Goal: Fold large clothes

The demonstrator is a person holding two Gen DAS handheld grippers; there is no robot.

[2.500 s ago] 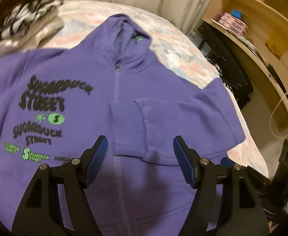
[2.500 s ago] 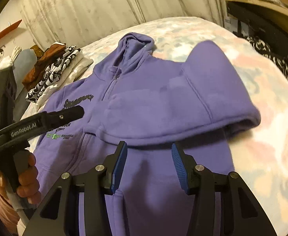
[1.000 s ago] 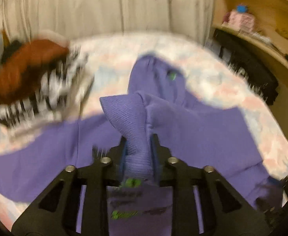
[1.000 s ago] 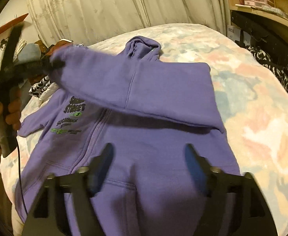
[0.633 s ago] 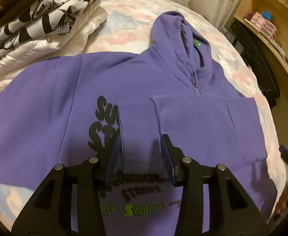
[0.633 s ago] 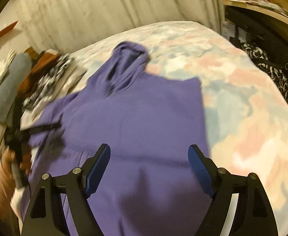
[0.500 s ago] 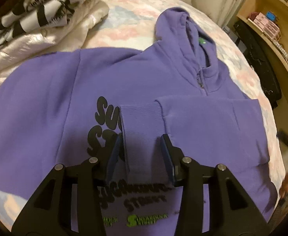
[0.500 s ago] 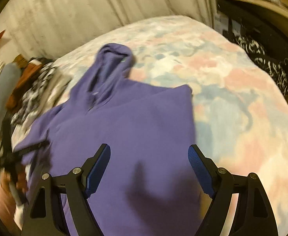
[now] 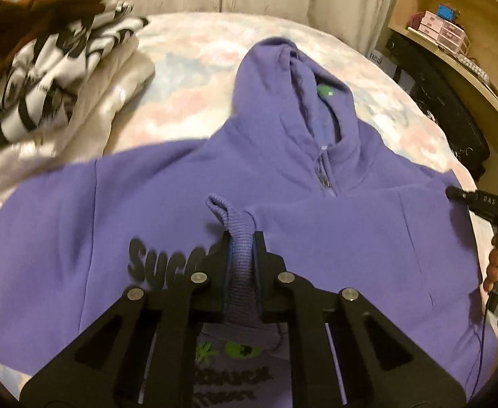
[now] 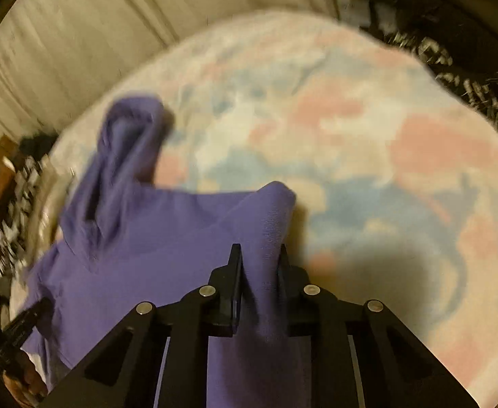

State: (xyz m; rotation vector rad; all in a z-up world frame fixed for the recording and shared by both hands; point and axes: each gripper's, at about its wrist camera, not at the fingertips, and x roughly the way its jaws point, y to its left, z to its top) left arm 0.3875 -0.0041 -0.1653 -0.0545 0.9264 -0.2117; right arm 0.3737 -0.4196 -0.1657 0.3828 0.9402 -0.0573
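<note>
Left wrist view shows the purple hoodie (image 9: 167, 210) spread front-up on the pastel bedspread (image 9: 188, 78), with the left gripper (image 9: 240, 255) just closed and pinching the ribbed sleeve cuff (image 9: 235, 227) over the chest print. The right gripper (image 10: 257, 265) has also just clamped, on a raised fold at the garment's shoulder edge (image 10: 272, 204). Thick fleece looks soft, floppy and fairly heavy, so seams and cuffs give the surest hold. Open bedspread lies beyond the right edge; a stack of folded clothes (image 9: 45, 78) crowds the far left.
</note>
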